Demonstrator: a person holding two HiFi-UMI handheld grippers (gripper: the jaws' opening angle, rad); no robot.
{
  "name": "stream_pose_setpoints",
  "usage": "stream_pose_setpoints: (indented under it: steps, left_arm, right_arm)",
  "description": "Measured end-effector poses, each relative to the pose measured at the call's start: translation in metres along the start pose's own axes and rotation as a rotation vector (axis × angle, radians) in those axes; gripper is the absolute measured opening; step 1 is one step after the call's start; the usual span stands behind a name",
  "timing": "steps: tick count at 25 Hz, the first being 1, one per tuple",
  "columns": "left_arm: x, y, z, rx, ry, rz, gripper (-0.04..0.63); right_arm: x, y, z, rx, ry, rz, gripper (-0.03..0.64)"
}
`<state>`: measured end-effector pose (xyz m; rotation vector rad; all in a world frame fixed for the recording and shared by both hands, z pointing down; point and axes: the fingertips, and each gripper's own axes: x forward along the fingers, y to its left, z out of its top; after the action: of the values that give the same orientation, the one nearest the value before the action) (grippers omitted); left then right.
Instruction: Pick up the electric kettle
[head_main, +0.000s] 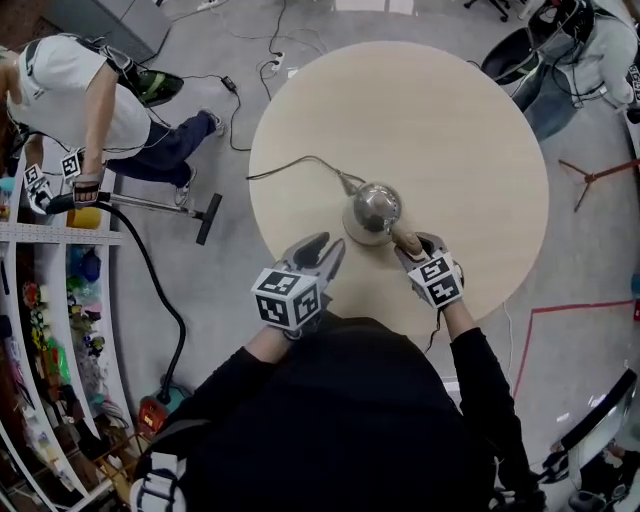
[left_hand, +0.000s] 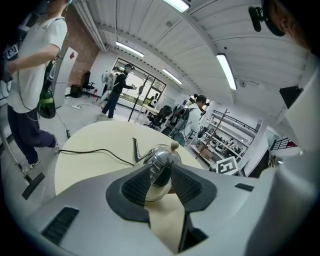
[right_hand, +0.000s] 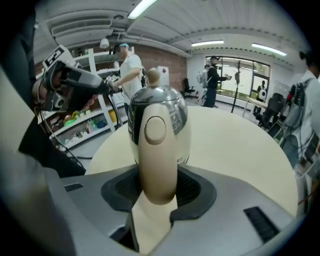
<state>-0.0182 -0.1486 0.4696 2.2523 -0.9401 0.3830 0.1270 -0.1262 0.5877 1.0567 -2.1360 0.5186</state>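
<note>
A shiny steel electric kettle (head_main: 373, 208) stands on the near part of a round pale wood table (head_main: 450, 130); its spout points left and its black cord (head_main: 300, 162) trails off over the left edge. My right gripper (head_main: 415, 243) comes in from the near side and is shut on the kettle's beige handle (right_hand: 156, 150), which fills the gap between the pads. My left gripper (head_main: 325, 255) is open just short of the kettle's near left side. In the left gripper view the kettle (left_hand: 162, 165) shows beyond the jaws of that gripper (left_hand: 160, 187), with nothing gripped.
A person in a white shirt (head_main: 70, 90) stands at the far left beside shelves (head_main: 60, 320), by a vacuum cleaner hose (head_main: 150, 270). Cables (head_main: 250, 50) lie on the floor beyond the table. A tripod leg (head_main: 595, 175) and seated people are at the right.
</note>
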Motion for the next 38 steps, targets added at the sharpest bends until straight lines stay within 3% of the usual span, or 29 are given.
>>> stream_pose_setpoints:
  steps: [3,8,13,20,23,32,38]
  left_arm:
    - [0.001,0.005,-0.003,-0.011,0.004,-0.013,0.141]
    - [-0.002,0.010,-0.003,-0.016,-0.004,-0.029,0.143]
    - [0.000,0.023,-0.008,-0.018,0.009,-0.013,0.143]
    - [0.004,0.019,-0.007,0.000,0.016,-0.038,0.141]
    - [0.003,0.019,-0.008,0.003,0.019,-0.045,0.141]
    - [0.006,-0.001,-0.012,0.028,0.028,-0.072,0.143]
    - [-0.007,0.005,-0.017,0.016,0.029,-0.077,0.141]
  right_arm:
    - [0.020,-0.001,-0.008,-0.079,0.115,-0.018,0.164]
    - [0.032,0.000,-0.005,-0.033,0.118,-0.031,0.151]
    - [0.032,-0.004,-0.008,-0.052,0.151,-0.020,0.127]
    - [0.020,0.011,-0.002,-0.004,0.126,-0.020,0.126]
    - [0.012,0.012,0.005,0.012,0.081,-0.040,0.091]
    - [-0.015,0.010,0.032,0.019,-0.049,-0.067,0.084]
    - [-0.024,0.015,0.041,0.030,-0.043,-0.074,0.084]
